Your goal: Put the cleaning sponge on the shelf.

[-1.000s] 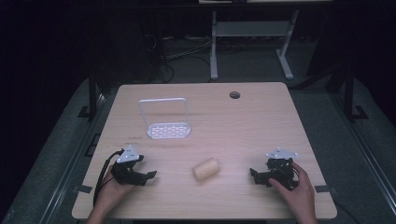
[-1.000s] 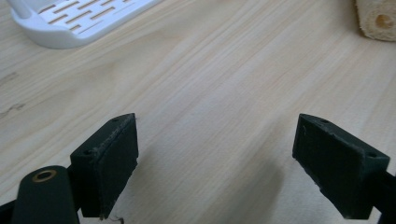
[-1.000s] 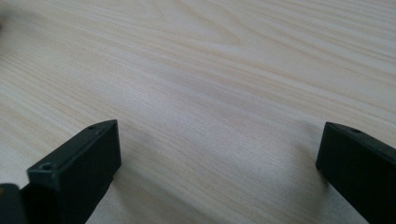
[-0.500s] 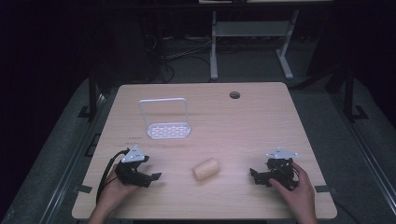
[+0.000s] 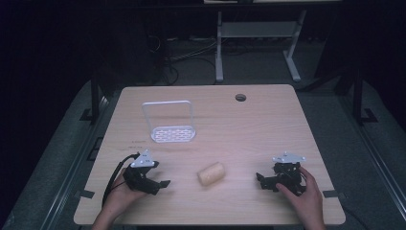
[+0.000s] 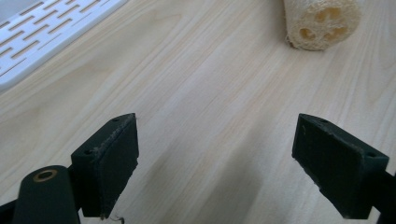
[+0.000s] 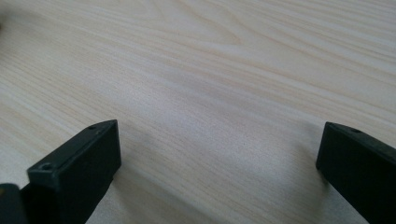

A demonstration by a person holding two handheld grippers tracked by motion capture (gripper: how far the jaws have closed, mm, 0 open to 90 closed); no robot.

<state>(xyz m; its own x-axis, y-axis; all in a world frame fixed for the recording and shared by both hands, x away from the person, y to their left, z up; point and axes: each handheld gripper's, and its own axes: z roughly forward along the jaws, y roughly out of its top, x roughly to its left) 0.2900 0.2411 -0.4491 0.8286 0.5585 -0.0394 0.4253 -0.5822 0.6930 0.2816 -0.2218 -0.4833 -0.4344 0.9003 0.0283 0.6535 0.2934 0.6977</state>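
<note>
A short tan loofah piece (image 5: pixel 211 174) lies on its side near the front middle of the wooden table (image 5: pixel 249 124); its holed end (image 6: pixel 322 23) faces the left gripper view at the upper right. My left gripper (image 5: pixel 160 185) rests low on the table to the loofah's left, jaws wide apart with nothing between them (image 6: pixel 217 163). My right gripper (image 5: pixel 261 182) sits to the loofah's right, also open over bare wood (image 7: pixel 219 172). A white slotted rack (image 5: pixel 172 132) with an upright wire frame stands behind the left gripper; its slotted base (image 6: pixel 42 37) shows at the upper left.
A small dark round hole (image 5: pixel 240 97) sits near the table's far edge. Beyond the table stands a white metal frame (image 5: pixel 258 33) on a dark floor. Cables trail from the left gripper toward the front left edge.
The left gripper has shifted slightly forward and right on the table. The right gripper and the loofah have not moved.
</note>
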